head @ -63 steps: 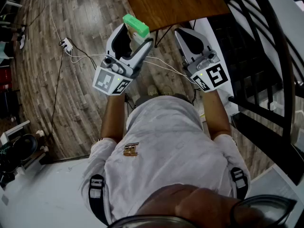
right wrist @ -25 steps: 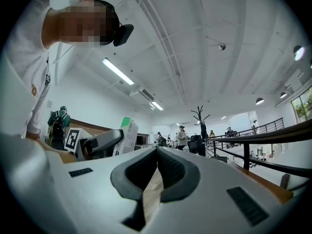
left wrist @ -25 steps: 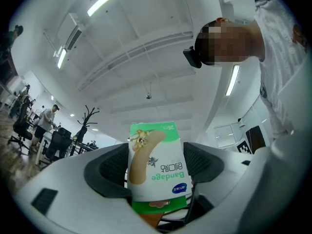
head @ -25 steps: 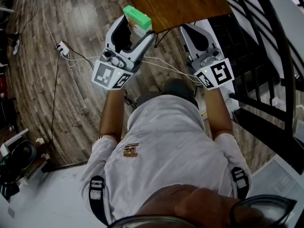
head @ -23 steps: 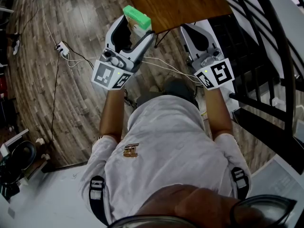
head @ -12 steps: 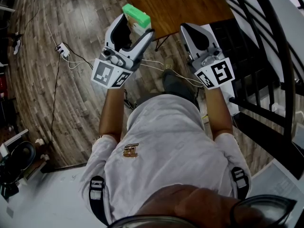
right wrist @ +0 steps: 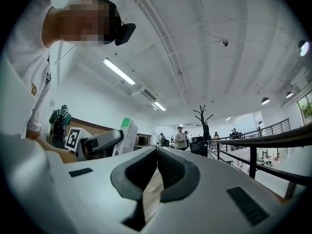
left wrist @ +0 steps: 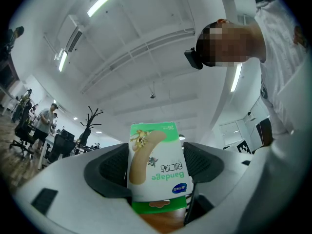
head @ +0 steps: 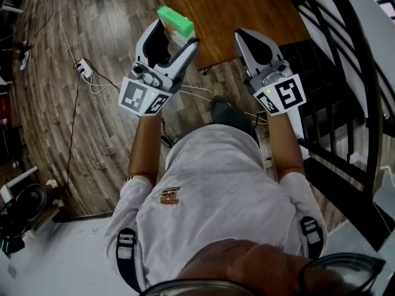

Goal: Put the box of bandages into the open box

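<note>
Two grippers are held up near the edge of the wooden table (head: 237, 5). The box of bandages (head: 176, 18) is clamped between the jaws of the left gripper (head: 178, 34), at 11 o'clock in the head view. The right gripper (head: 245, 37), at 1 o'clock, is seen with its jaws pressed together on nothing.

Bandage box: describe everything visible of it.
The bandage box is a small cardboard carton with a white front and a green end. It is printed with a tan plaster strip, cartoon figures and the word Bandage, which reads upside down in the left gripper view. The left claw is shut on its sides, and its green end sticks out past the tips. It hangs in the air beside the brown table.
</note>
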Tool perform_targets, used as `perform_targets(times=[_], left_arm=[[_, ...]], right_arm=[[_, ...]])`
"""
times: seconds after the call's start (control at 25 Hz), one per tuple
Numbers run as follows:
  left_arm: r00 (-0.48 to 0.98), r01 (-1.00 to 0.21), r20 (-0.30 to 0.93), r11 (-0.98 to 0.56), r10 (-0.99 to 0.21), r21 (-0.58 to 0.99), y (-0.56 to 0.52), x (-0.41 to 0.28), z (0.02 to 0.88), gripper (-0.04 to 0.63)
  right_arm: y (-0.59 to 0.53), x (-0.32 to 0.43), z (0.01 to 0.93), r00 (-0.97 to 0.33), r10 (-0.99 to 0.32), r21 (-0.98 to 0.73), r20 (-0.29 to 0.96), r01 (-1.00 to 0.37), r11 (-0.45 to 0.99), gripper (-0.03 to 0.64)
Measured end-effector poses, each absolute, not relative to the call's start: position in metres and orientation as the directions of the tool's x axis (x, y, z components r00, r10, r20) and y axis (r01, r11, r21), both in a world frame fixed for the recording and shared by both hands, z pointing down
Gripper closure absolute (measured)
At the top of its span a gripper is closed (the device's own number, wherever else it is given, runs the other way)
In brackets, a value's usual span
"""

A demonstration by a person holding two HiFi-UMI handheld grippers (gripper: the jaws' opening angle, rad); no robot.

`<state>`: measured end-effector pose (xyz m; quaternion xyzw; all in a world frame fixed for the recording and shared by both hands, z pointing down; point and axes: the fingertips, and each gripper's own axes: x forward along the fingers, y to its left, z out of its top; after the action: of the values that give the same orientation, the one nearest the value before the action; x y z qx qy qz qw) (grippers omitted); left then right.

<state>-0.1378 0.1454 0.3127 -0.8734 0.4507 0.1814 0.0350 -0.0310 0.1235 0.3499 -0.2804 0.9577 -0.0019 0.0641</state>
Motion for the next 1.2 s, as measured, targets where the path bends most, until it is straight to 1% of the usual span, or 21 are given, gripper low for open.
perform_targets(times=[0.24,0.72,1.2], left_arm=[[0.513,-0.811,-0.339,-0.574,-0.789,0.109,0.103,-0.140,0.313,0.227],[0.471,-0.849,-0.307,-0.519,-0.827,0.095,0.029,-0.112,0.306,0.227],[0.423,-0.884,-0.306,-0.463,-0.853,0.068,-0.026,-0.108,0.270,0.227]], right_arm=[[0.077,-0.032,0.343,-0.839,-0.529,-0.039,-0.127,-0.528,0.848,0.584],[-0.002,-0.001,0.333,-0.866,-0.485,-0.013,-0.122,-0.487,0.873,0.584],[-0.064,0.005,0.299,-0.890,-0.434,-0.002,-0.140,-0.438,0.899,0.584]])
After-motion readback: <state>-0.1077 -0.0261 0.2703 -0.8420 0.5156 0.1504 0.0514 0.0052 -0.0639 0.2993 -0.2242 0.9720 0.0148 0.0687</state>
